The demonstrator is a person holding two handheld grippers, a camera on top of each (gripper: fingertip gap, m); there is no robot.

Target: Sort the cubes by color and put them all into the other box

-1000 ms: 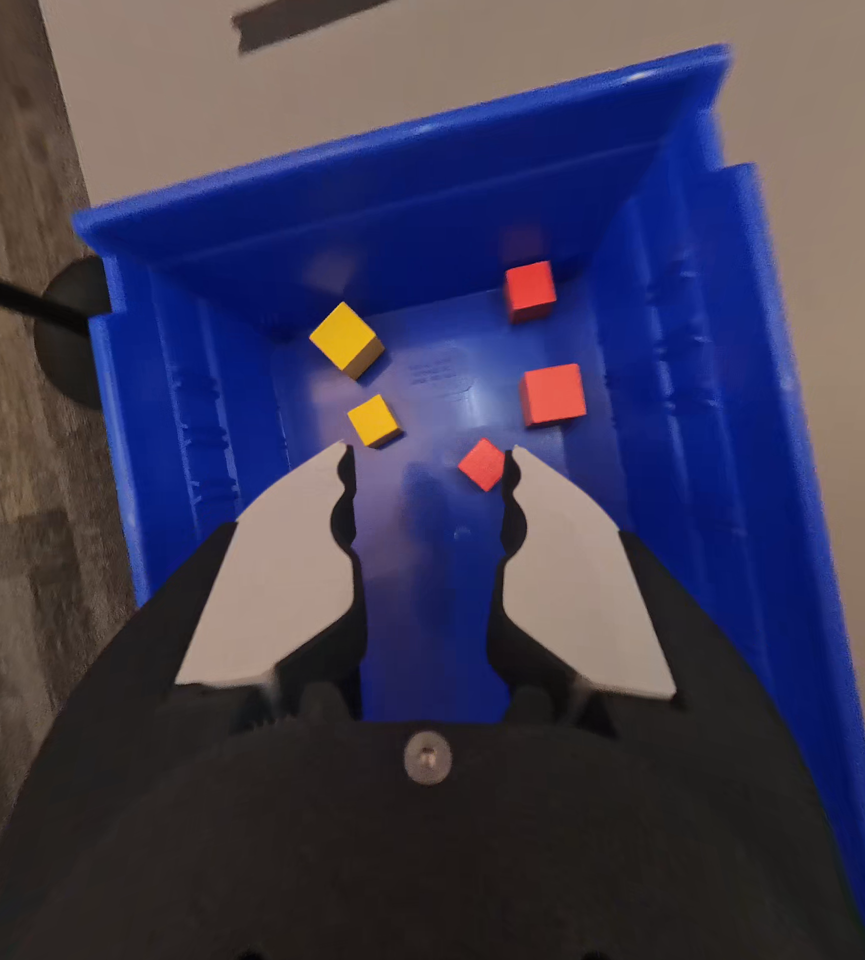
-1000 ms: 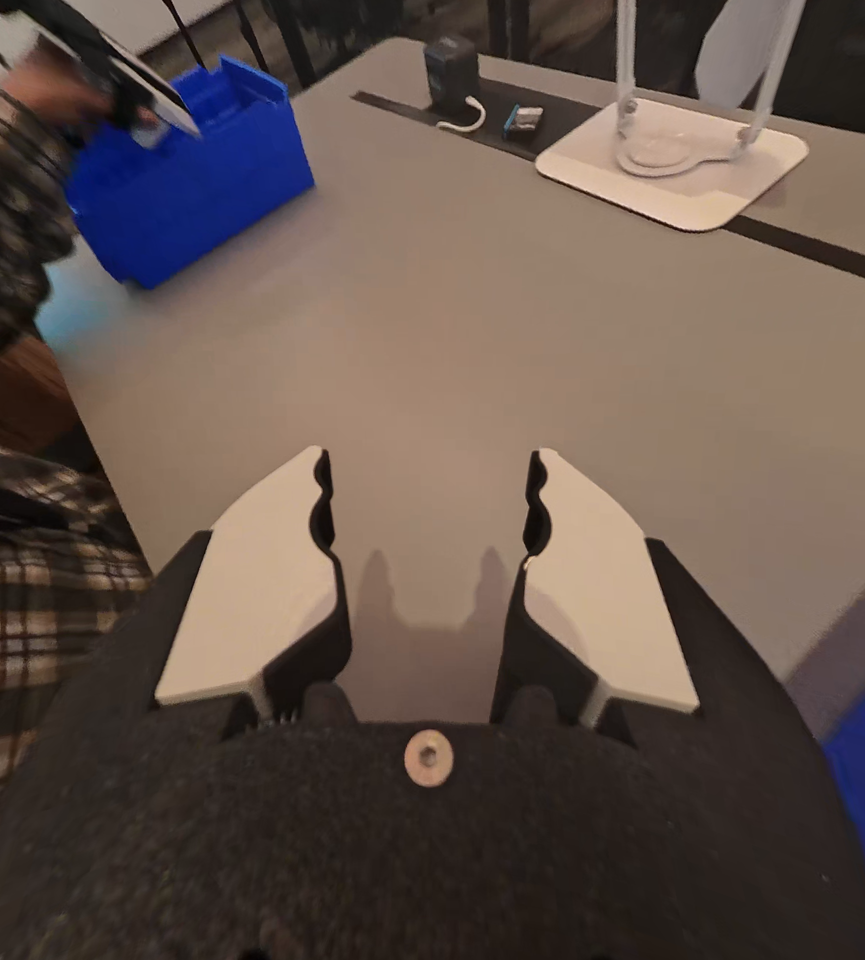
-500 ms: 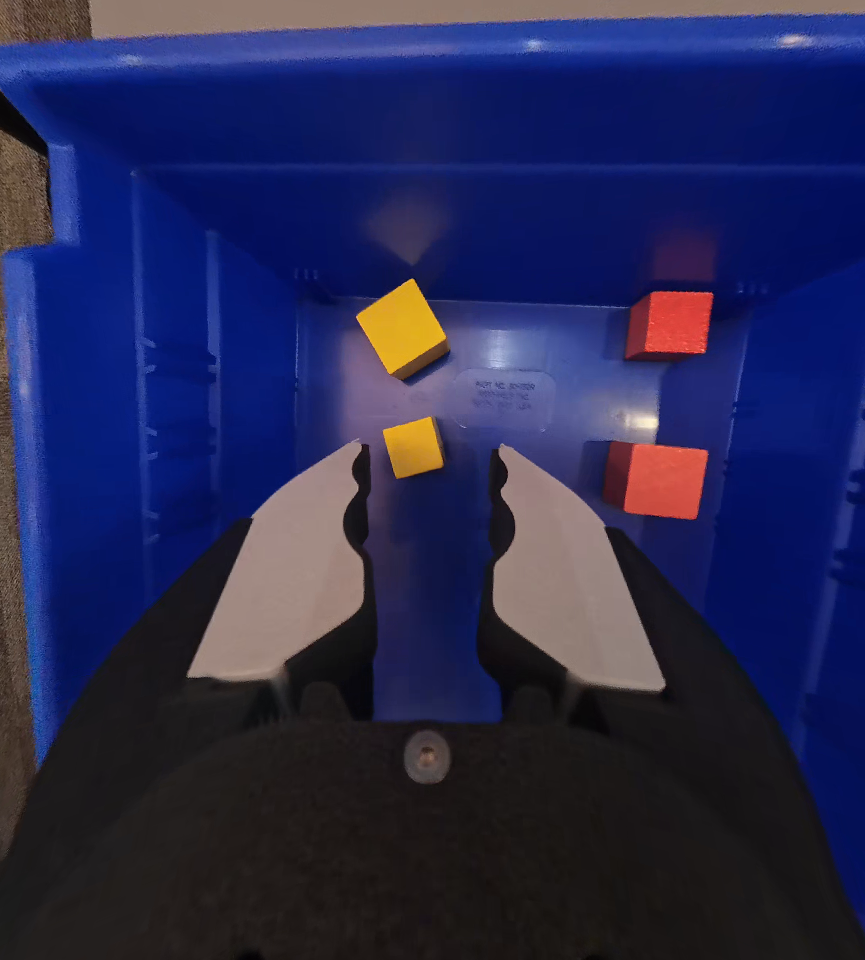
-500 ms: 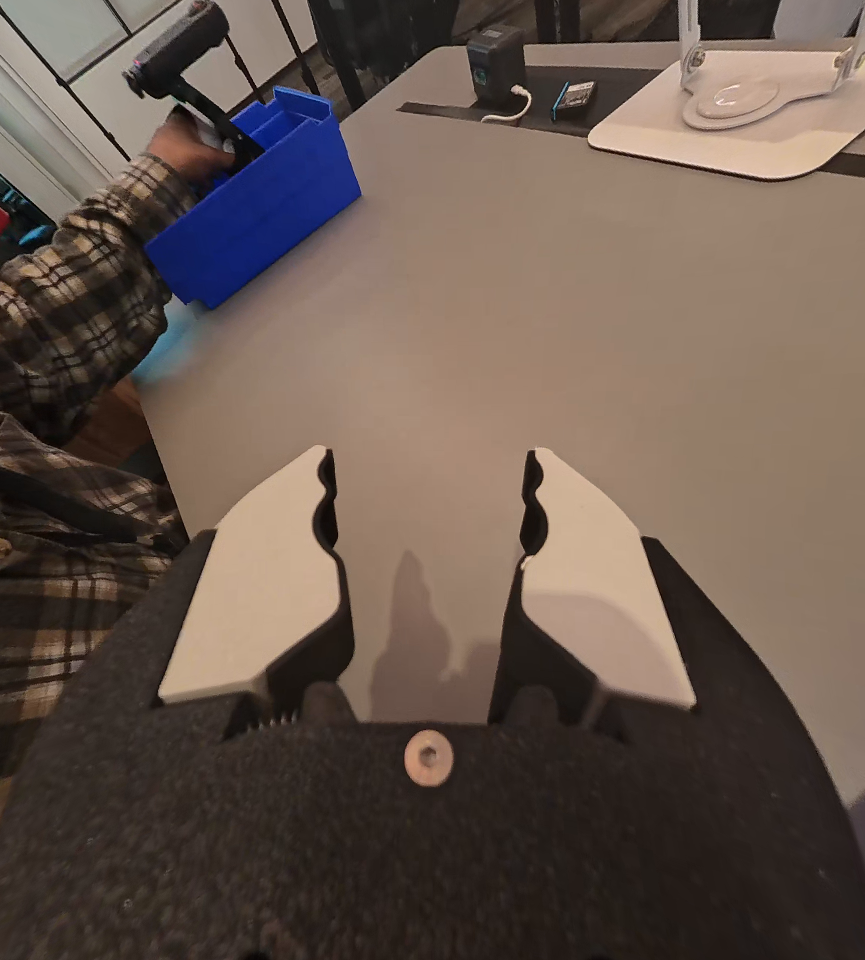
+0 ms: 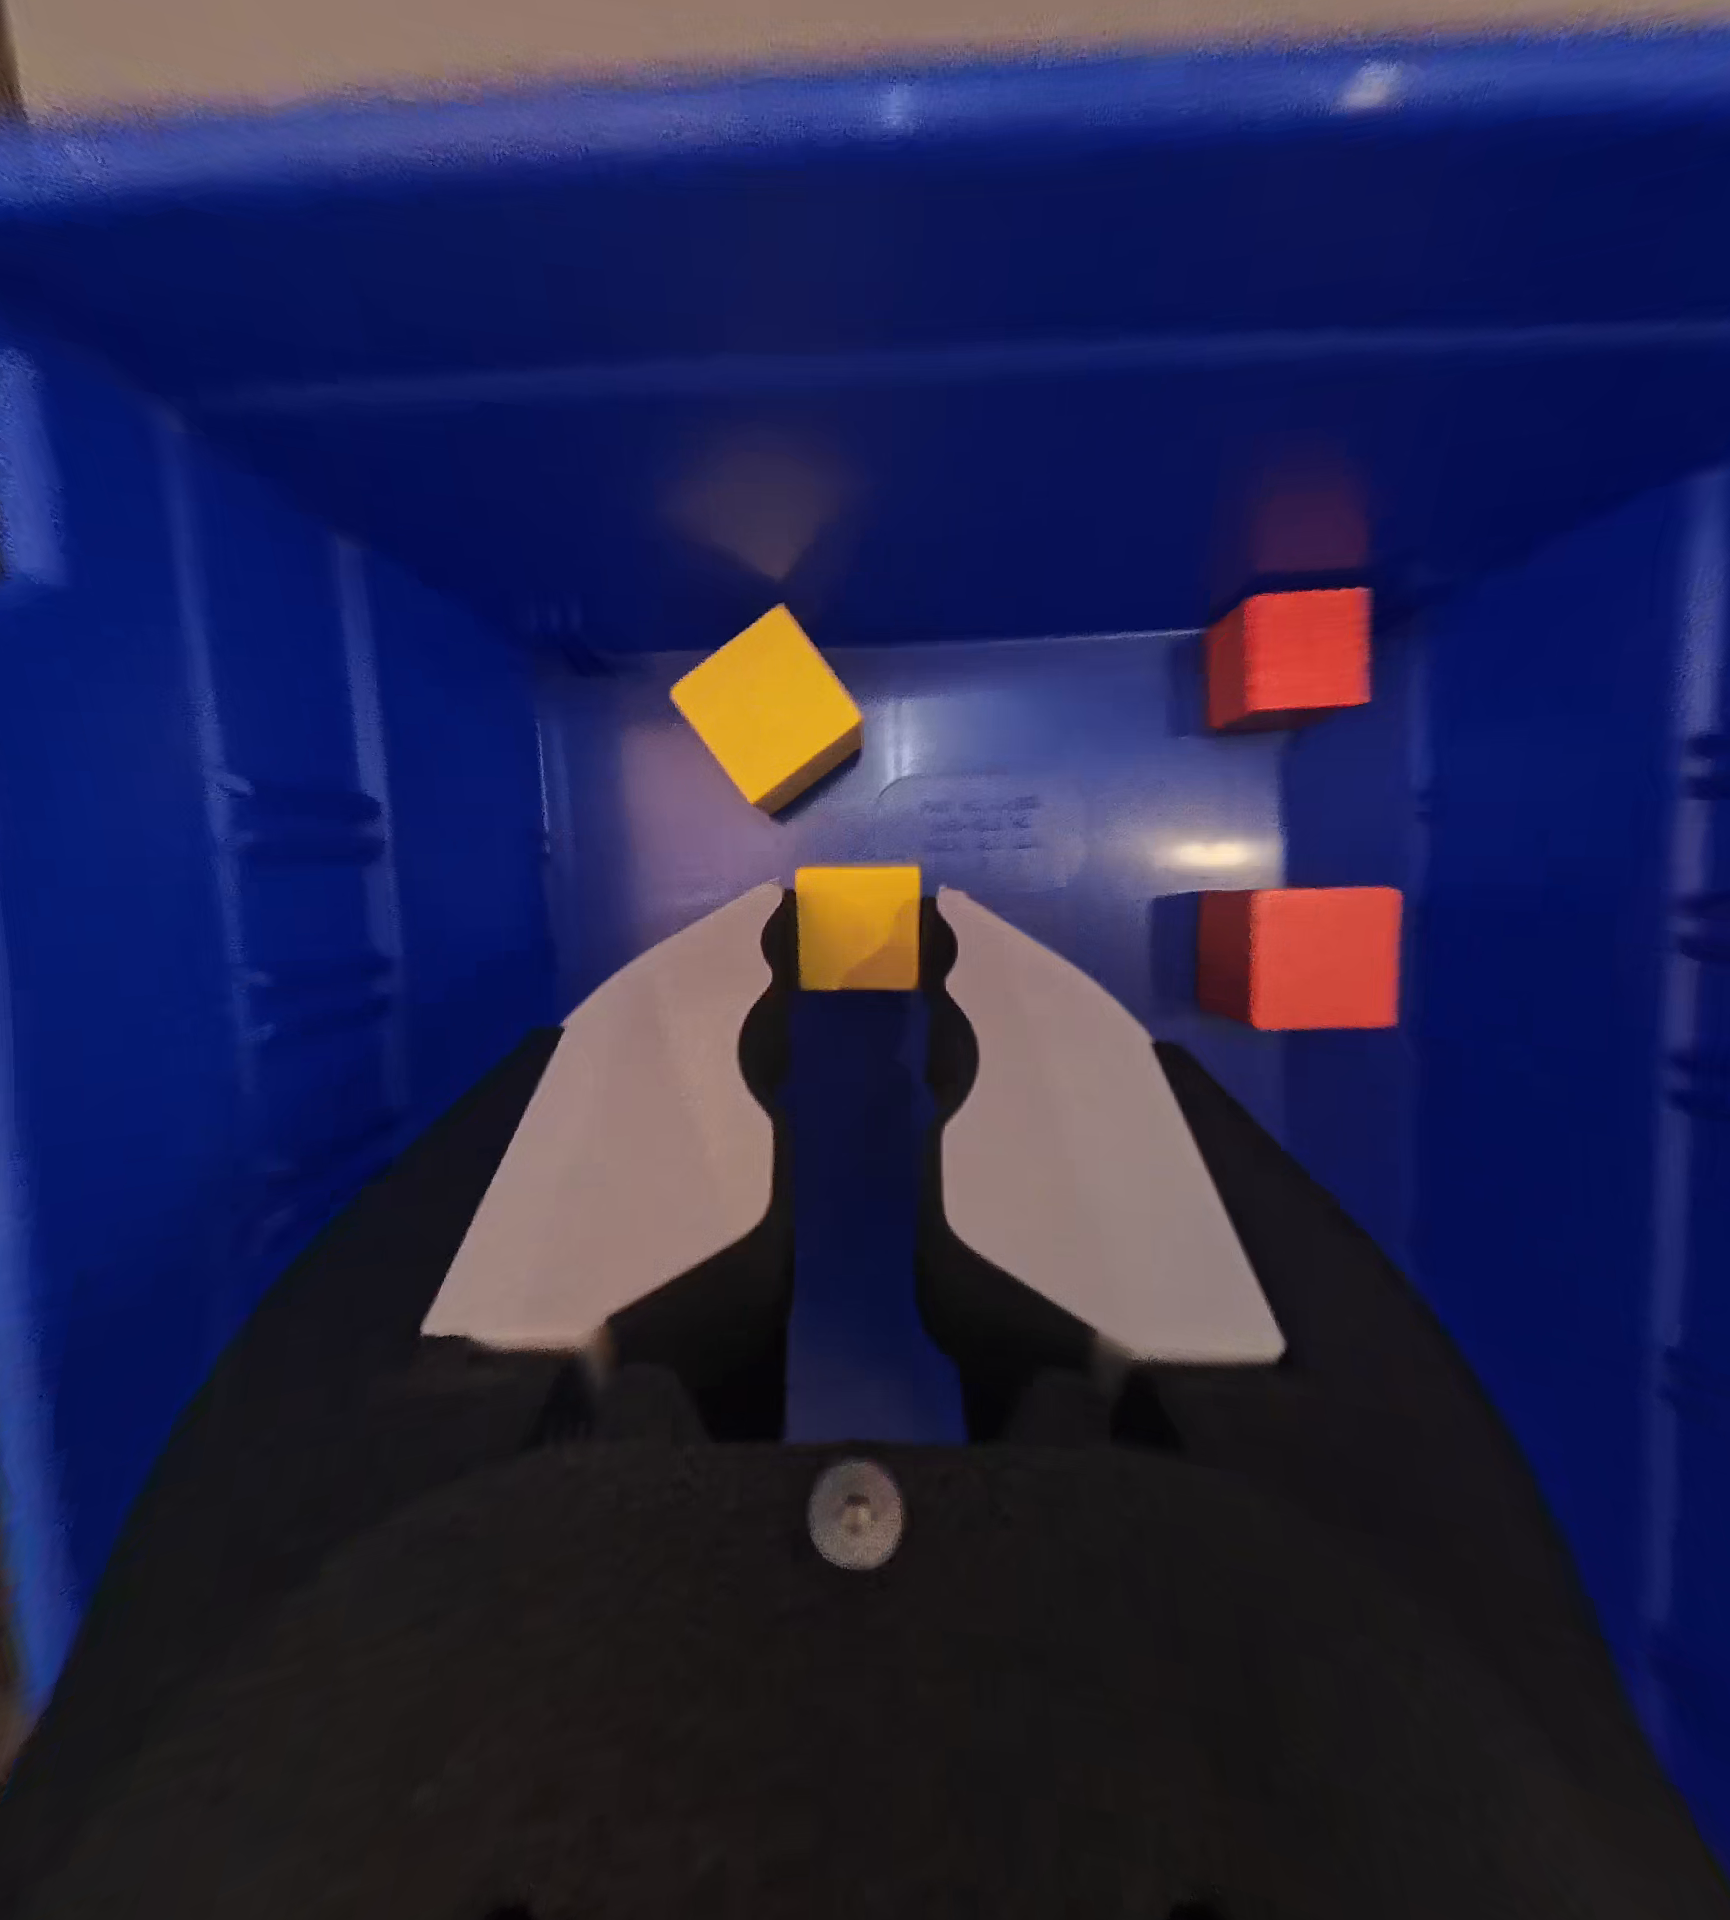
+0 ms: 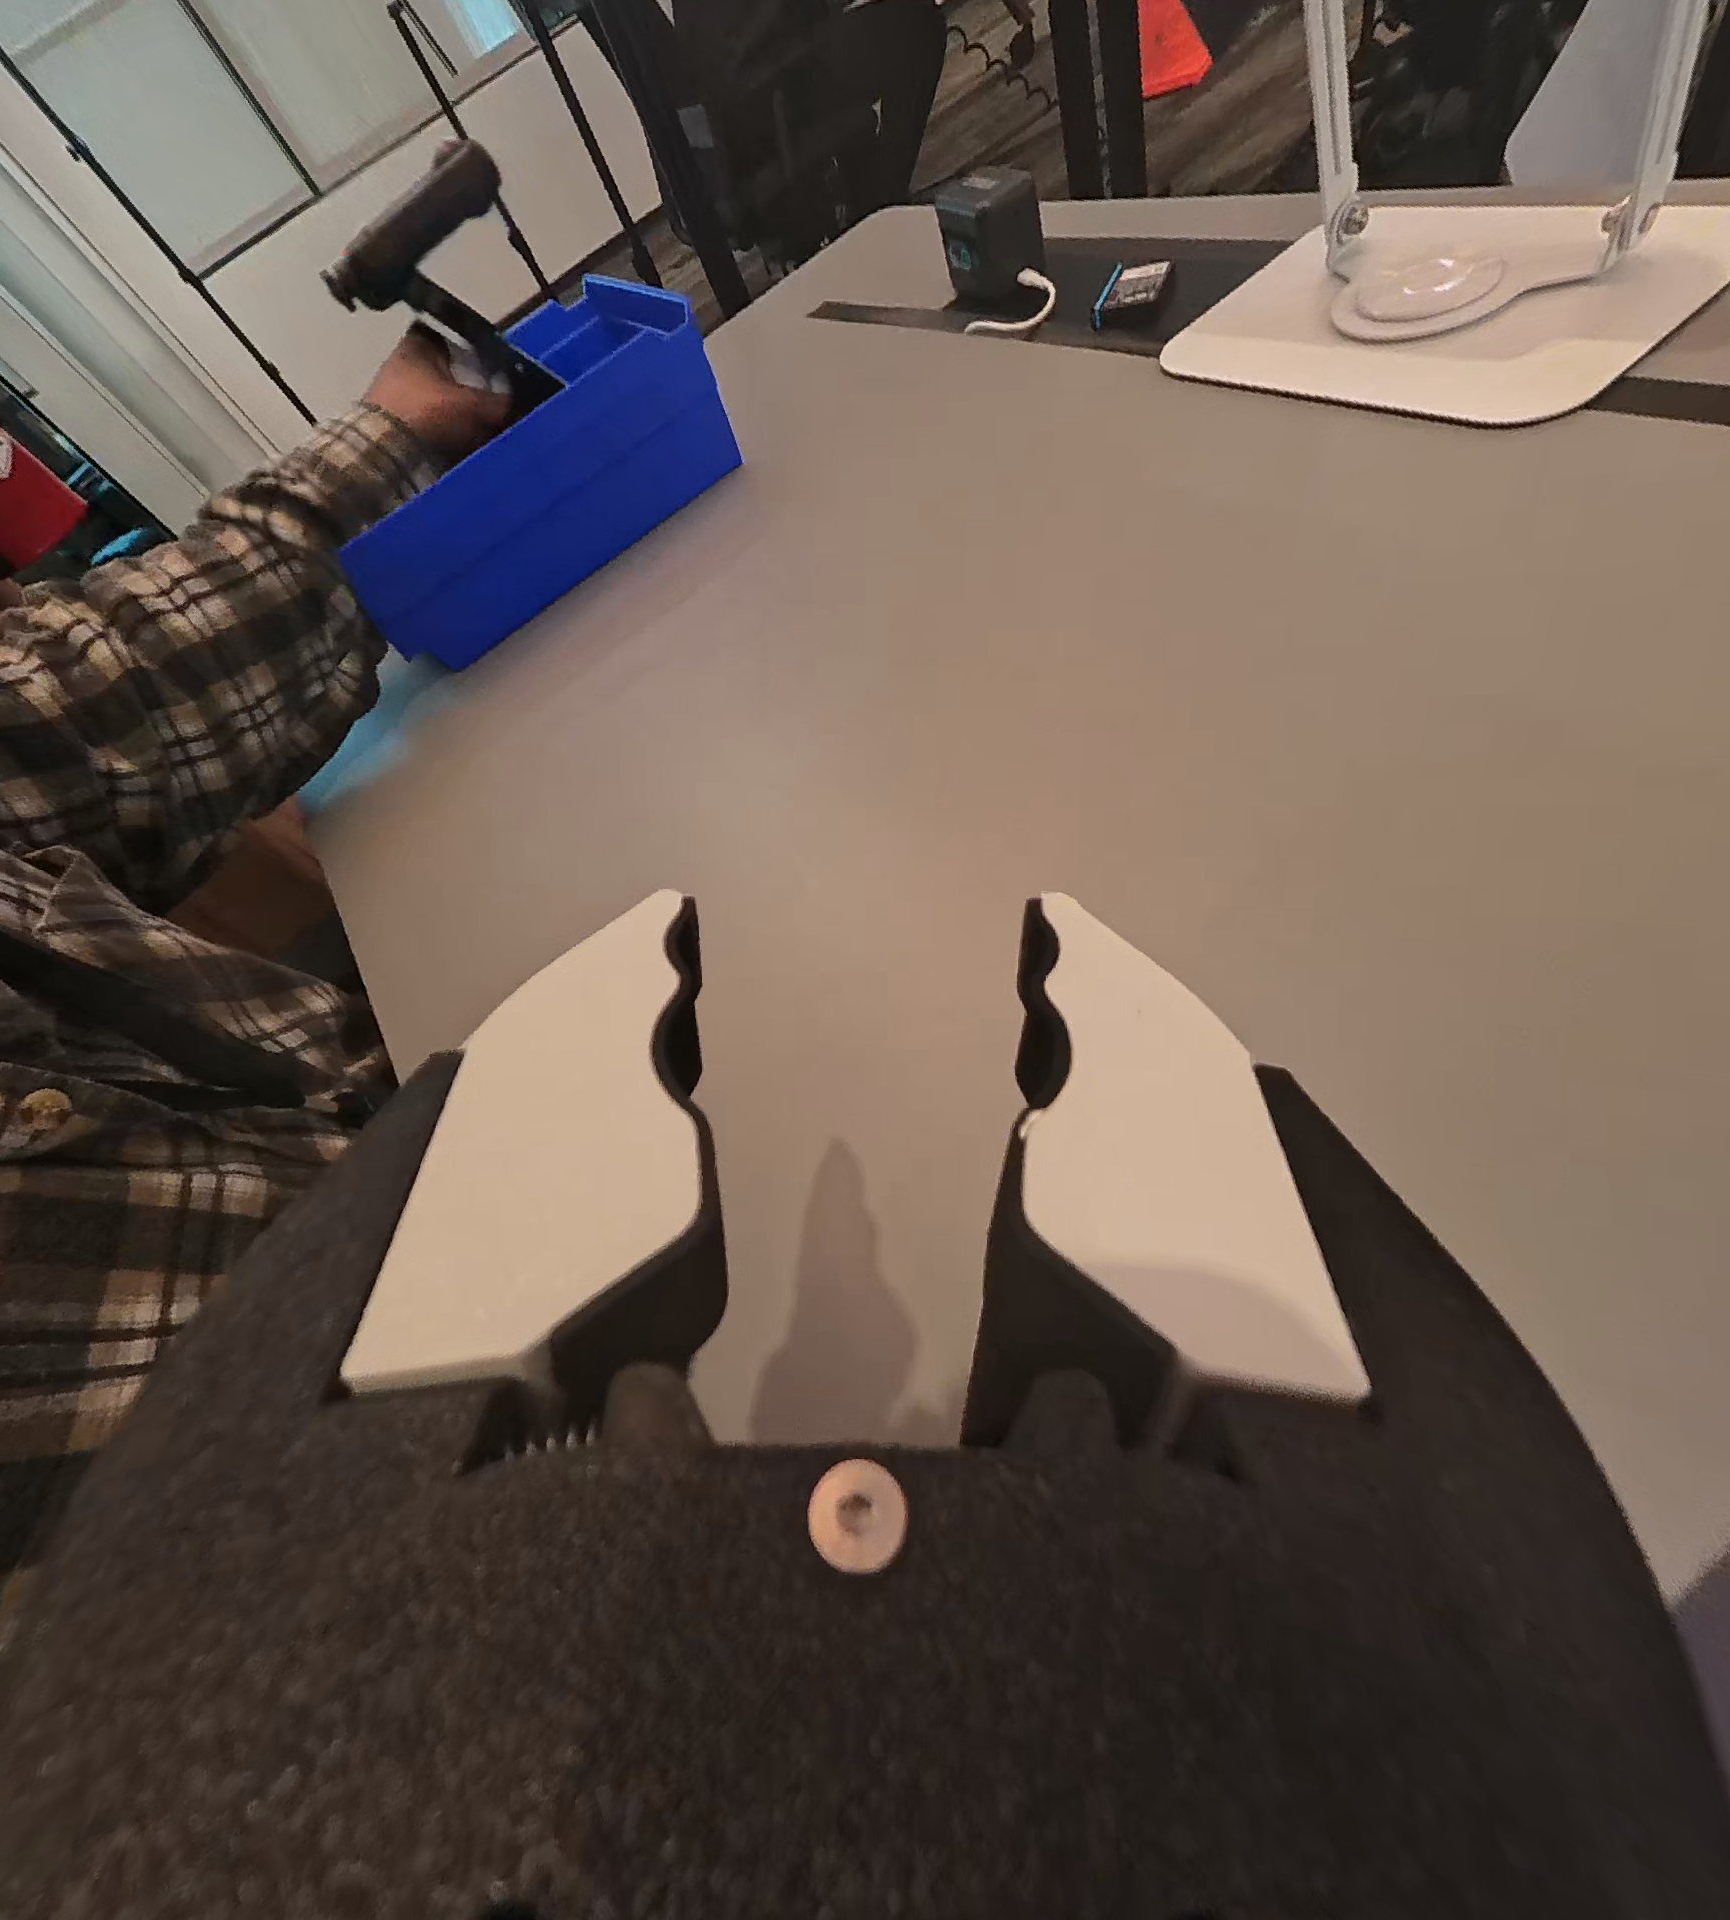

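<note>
Left gripper (image 5: 858,920) is lowered inside the blue box (image 5: 217,935). Its fingertips stand narrow, one on each side of the small yellow cube (image 5: 857,925) and against its side faces; the cube sits on the box floor. The view is slightly blurred.

Other contents of the box, read clockwise from the held cube: a larger yellow cube (image 5: 767,722) at 11 o'clock, turned at an angle, close to the far wall; a red cube (image 5: 1289,657) at 2 o'clock in the far right corner; a second red cube (image 5: 1297,956) at 3 o'clock near the right wall. The cubes lie apart from one another.

Right gripper (image 6: 859,935) hangs above the bare grey table (image 6: 1256,727) with jaws wide and nothing between them. From this view the blue box (image 6: 570,488) lies at 11 o'clock near the table's left edge, with a plaid sleeve (image 6: 165,644) reaching to it. A white stand base (image 6: 1463,312) rests at 1 o'clock, well apart.
</note>
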